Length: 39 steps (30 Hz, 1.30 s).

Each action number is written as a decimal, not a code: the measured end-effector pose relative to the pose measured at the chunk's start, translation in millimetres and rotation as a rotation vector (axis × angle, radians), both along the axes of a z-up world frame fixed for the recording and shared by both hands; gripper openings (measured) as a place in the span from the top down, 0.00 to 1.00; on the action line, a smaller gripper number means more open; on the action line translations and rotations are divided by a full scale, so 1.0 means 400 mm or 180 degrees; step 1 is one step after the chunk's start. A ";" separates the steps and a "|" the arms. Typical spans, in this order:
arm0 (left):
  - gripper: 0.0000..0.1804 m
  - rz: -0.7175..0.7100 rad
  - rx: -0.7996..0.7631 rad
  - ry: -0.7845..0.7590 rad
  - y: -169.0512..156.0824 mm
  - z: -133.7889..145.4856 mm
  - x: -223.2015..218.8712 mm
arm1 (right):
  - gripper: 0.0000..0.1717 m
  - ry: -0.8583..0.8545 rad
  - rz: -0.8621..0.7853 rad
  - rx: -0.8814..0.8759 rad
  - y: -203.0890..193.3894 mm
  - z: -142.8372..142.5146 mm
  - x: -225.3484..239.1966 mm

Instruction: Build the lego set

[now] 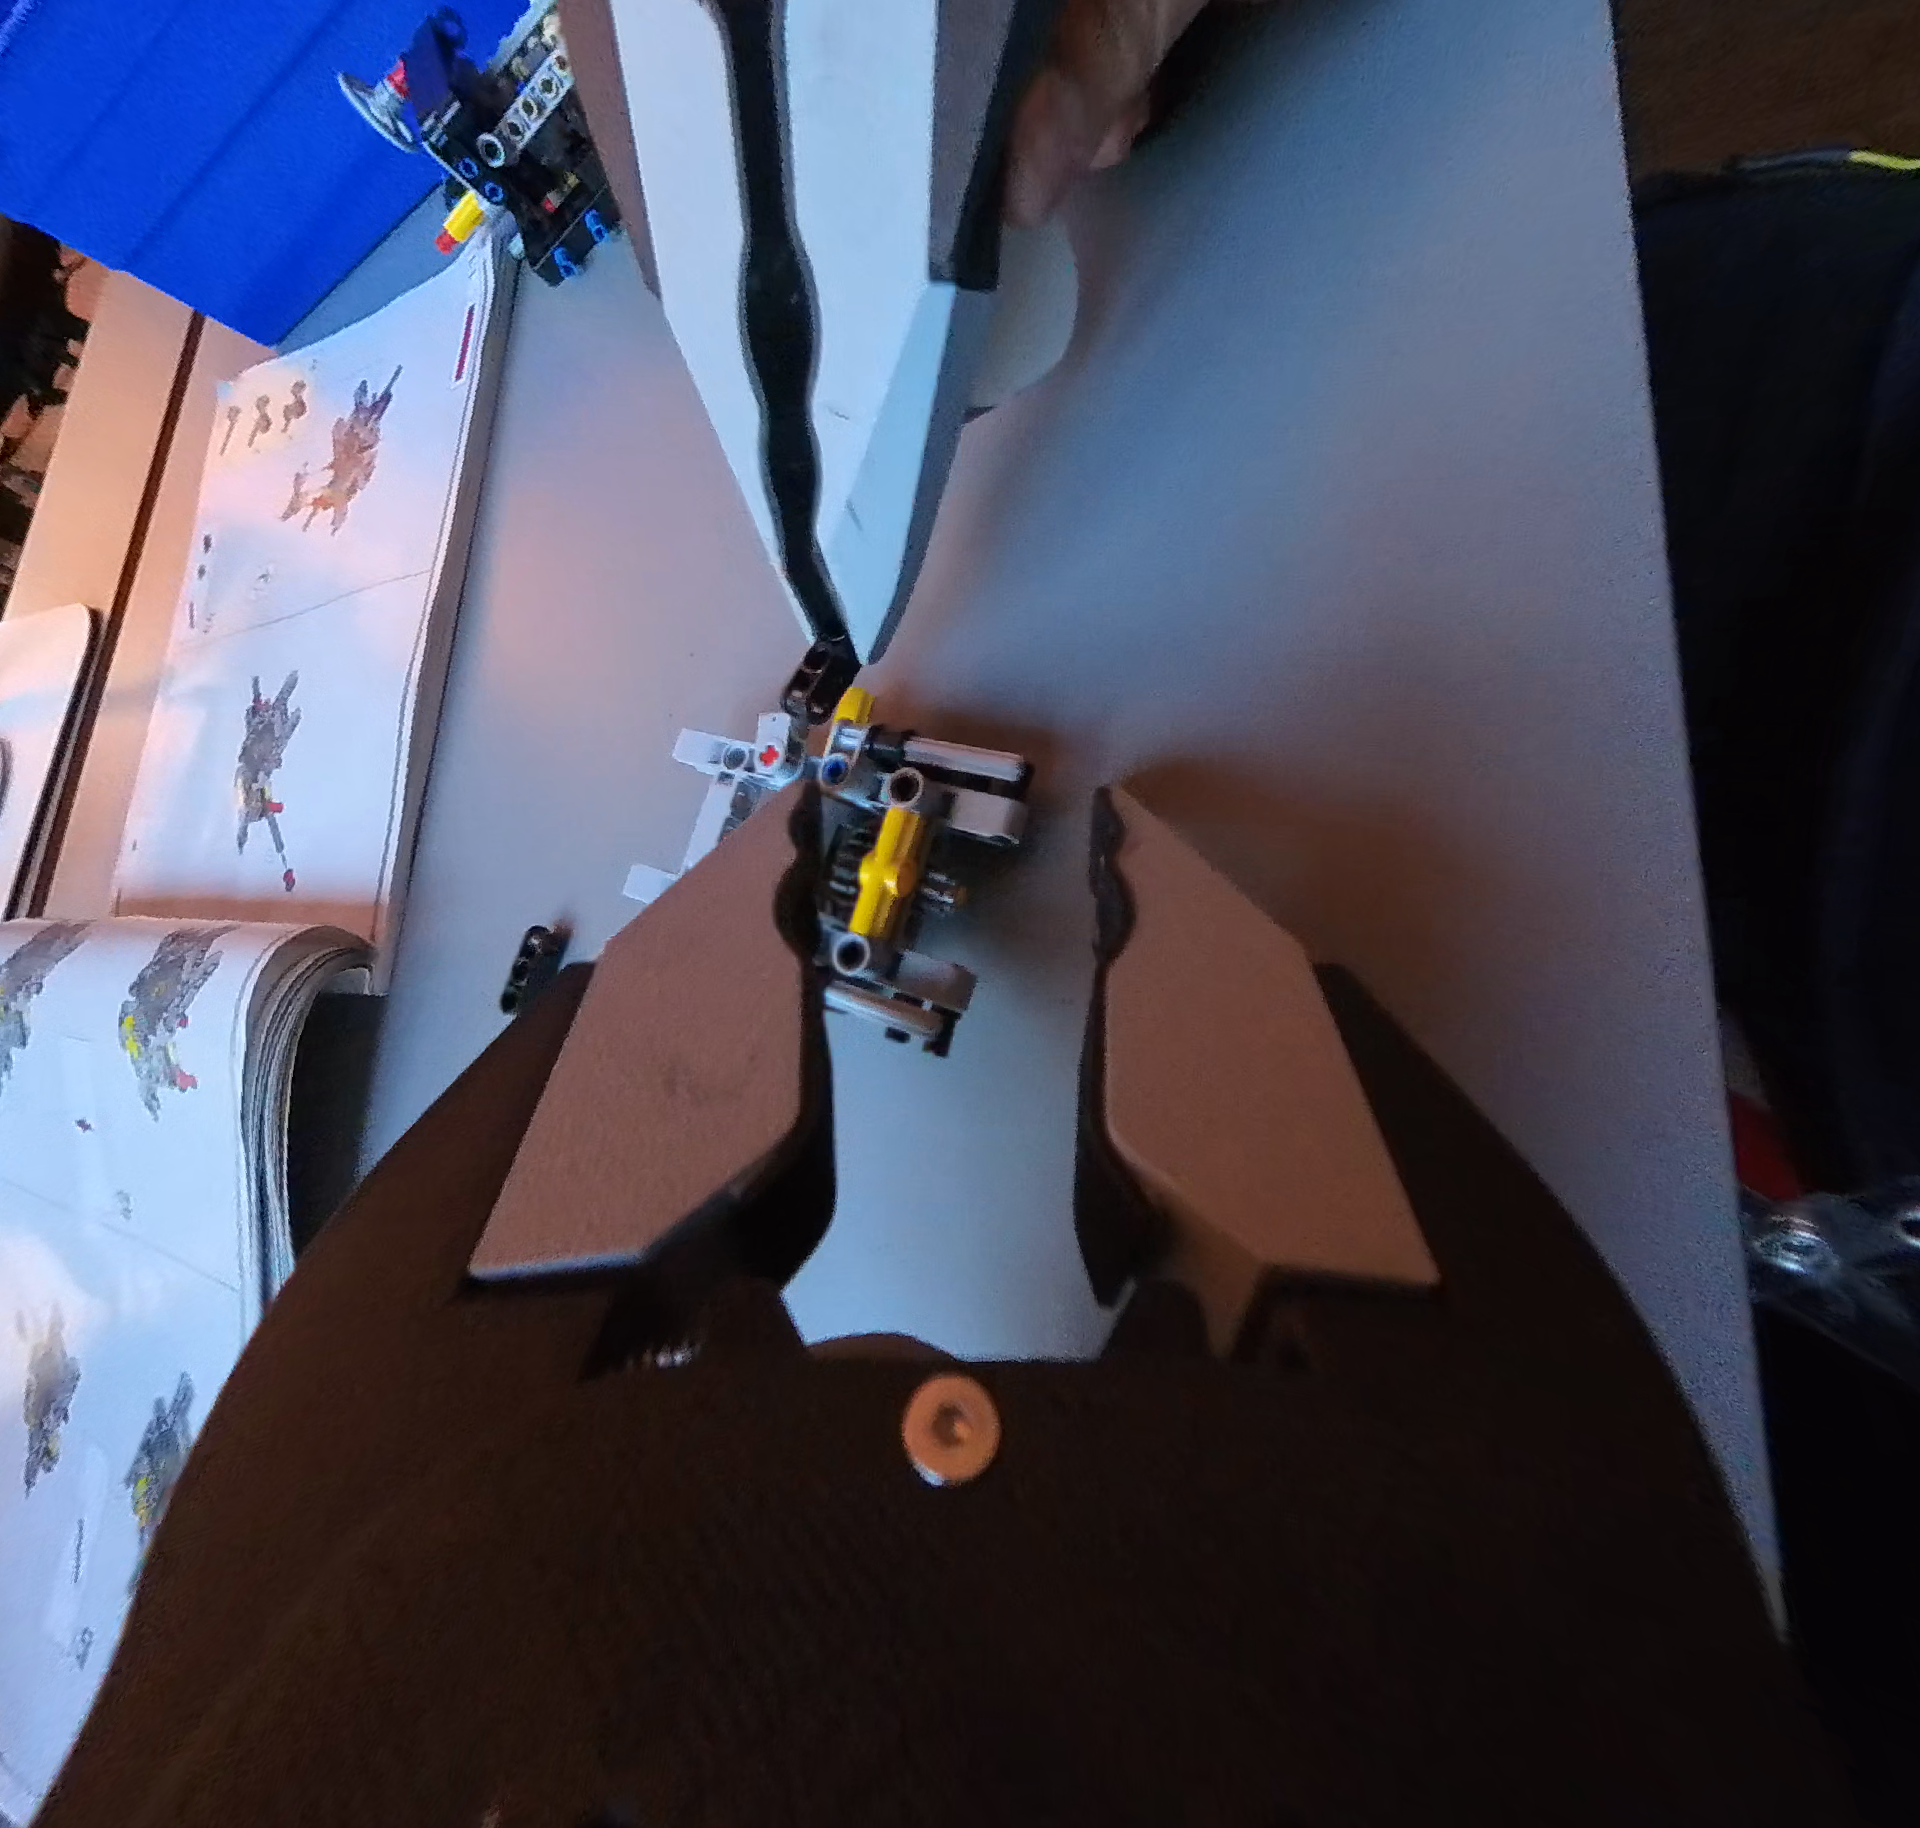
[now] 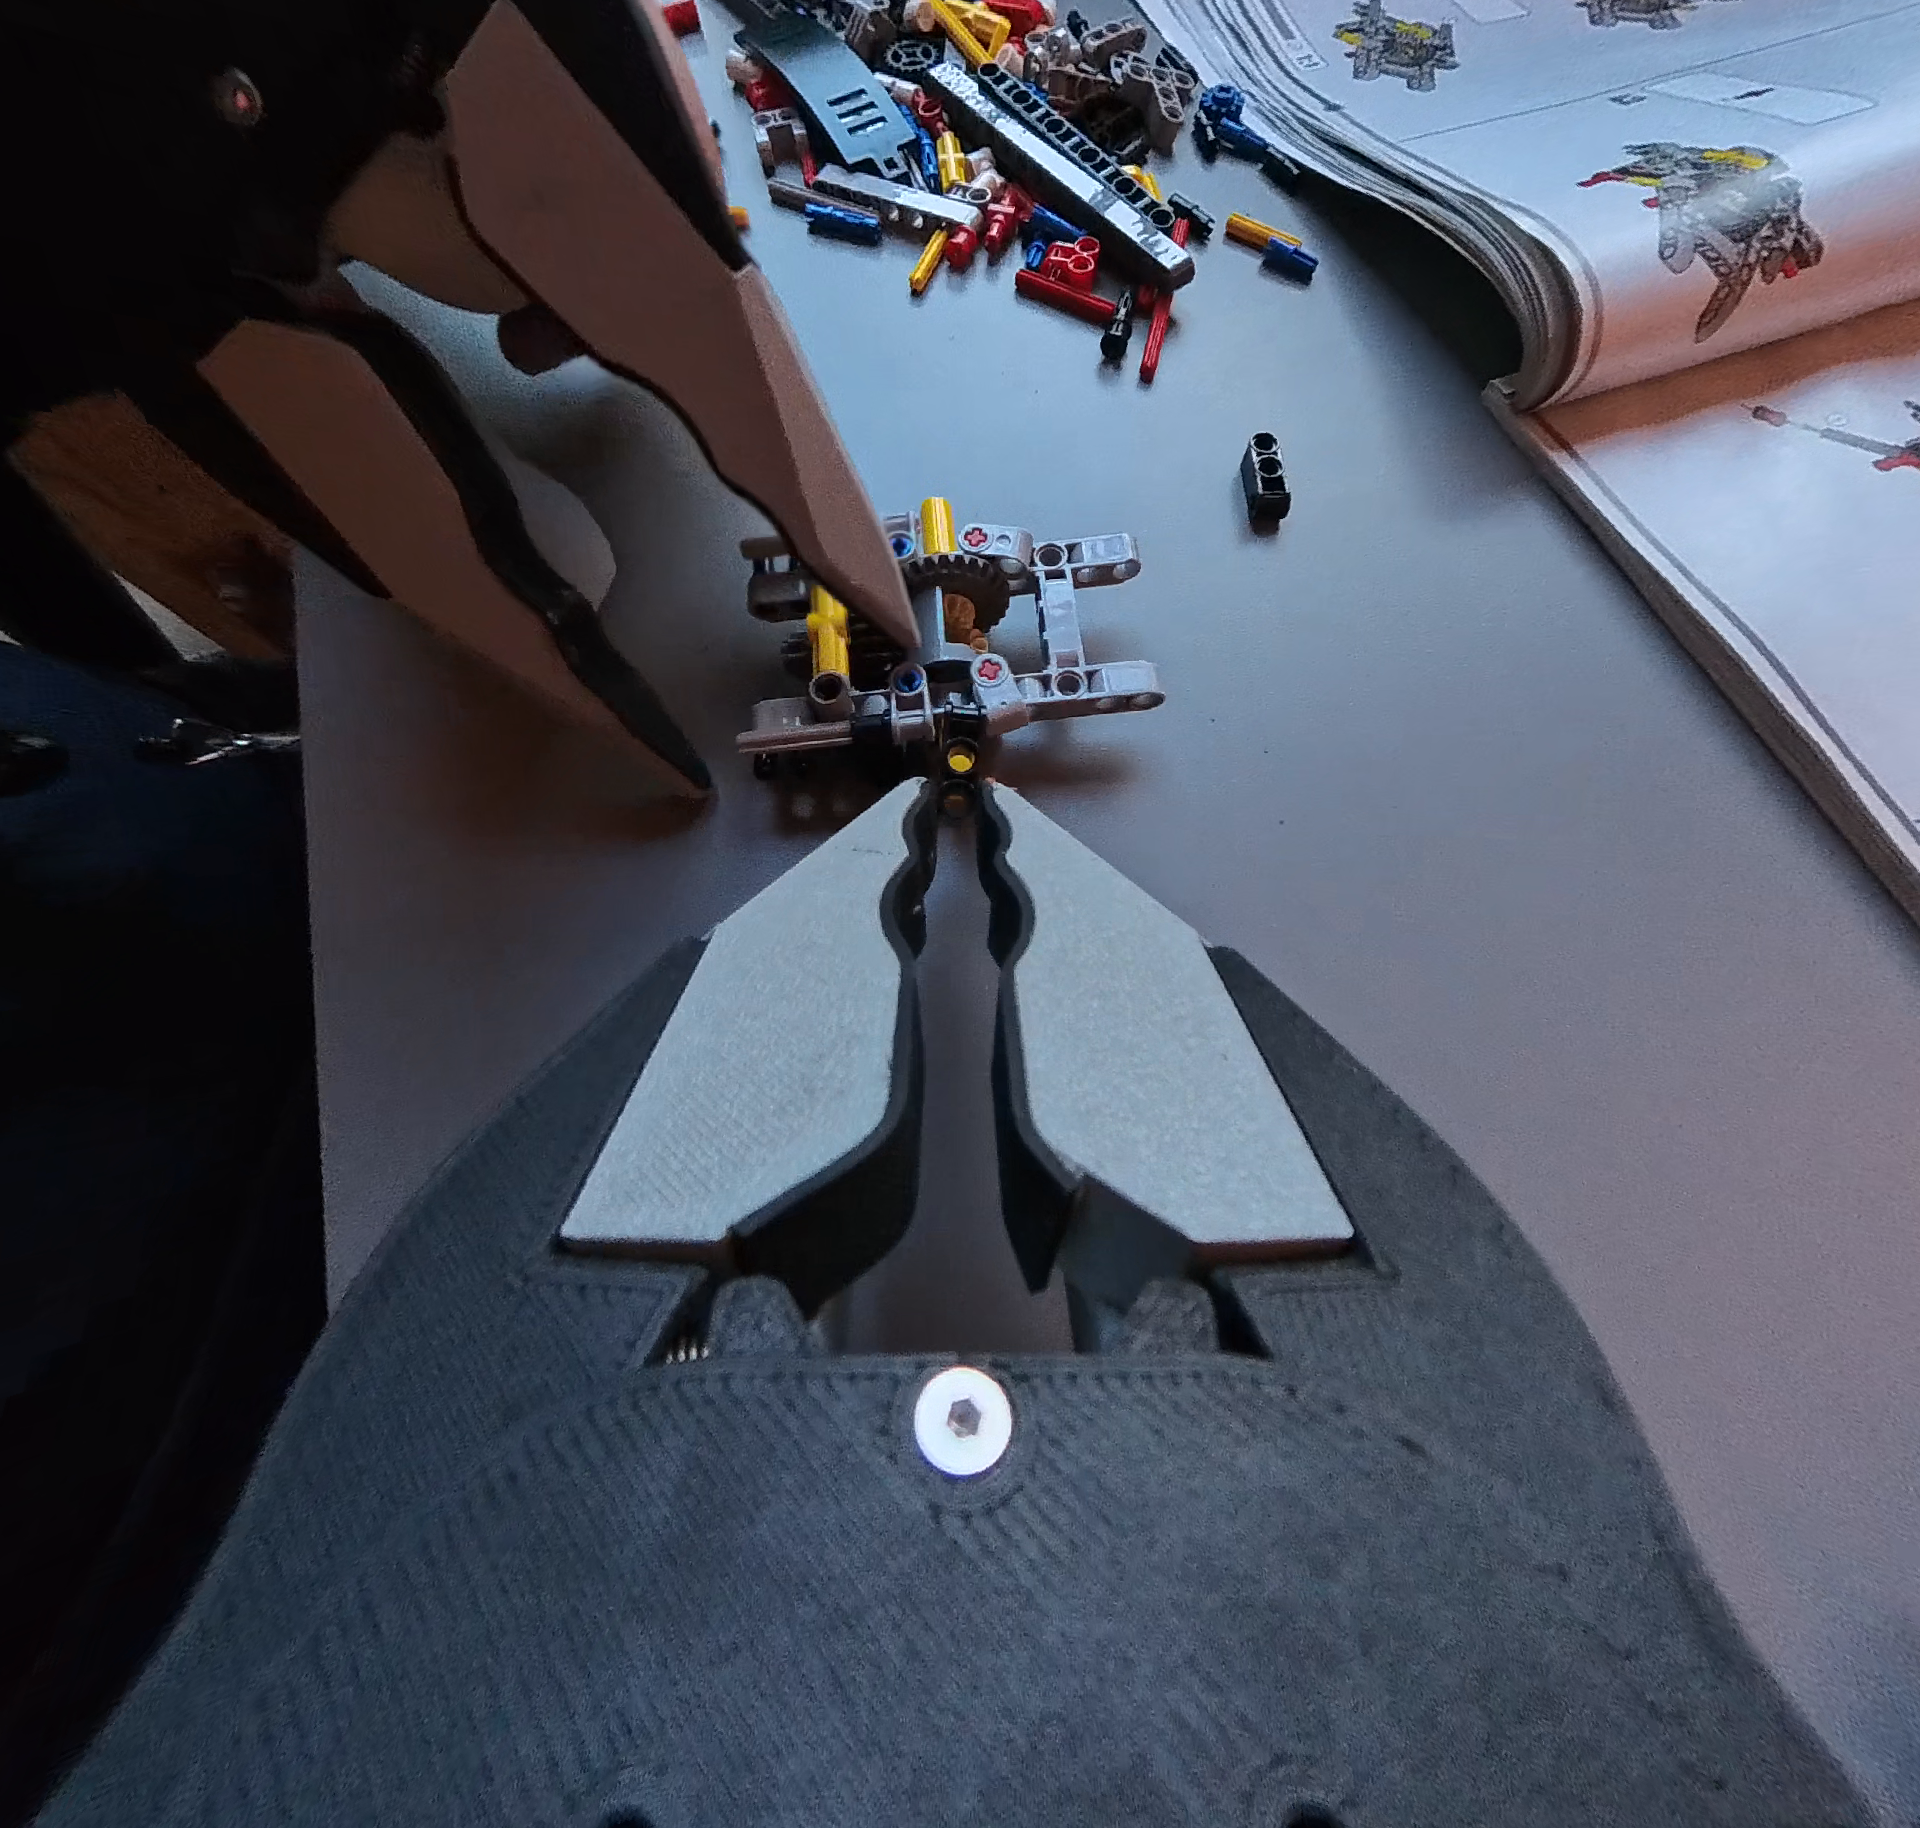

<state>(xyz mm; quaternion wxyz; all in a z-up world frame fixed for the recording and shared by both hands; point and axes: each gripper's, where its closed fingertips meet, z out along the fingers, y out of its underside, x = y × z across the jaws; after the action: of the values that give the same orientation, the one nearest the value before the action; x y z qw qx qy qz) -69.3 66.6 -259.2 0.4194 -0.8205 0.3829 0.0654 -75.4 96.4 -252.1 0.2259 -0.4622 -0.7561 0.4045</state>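
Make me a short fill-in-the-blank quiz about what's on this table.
1. The right gripper pinches a small ____ connector on the brick model.
2. The left gripper's fingers stand ____.
3. The instruction booklet lies ____.
4. A loose black piece sits between model and ____.

Missing: black; apart; open; booklet

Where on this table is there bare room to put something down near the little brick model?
Bare grey table lies right of the brick model, bordered by the open instruction booklet, with only a loose black piece there. Crowded: the loose parts pile behind, and both the left gripper and right gripper at the model.
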 end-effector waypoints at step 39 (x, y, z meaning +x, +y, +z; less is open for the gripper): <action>0.78 -0.0289 -0.0693 0.0020 -0.014 -0.001 -0.002 | 0.97 -0.0002 0.0391 0.0269 -0.041 -0.016 -0.001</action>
<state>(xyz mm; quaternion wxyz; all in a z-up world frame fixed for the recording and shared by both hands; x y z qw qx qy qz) -70.0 61.2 -259.5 0.3291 -0.8428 0.4258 0.0069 -76.0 80.1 -258.4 0.2198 -0.4052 -0.7995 0.3851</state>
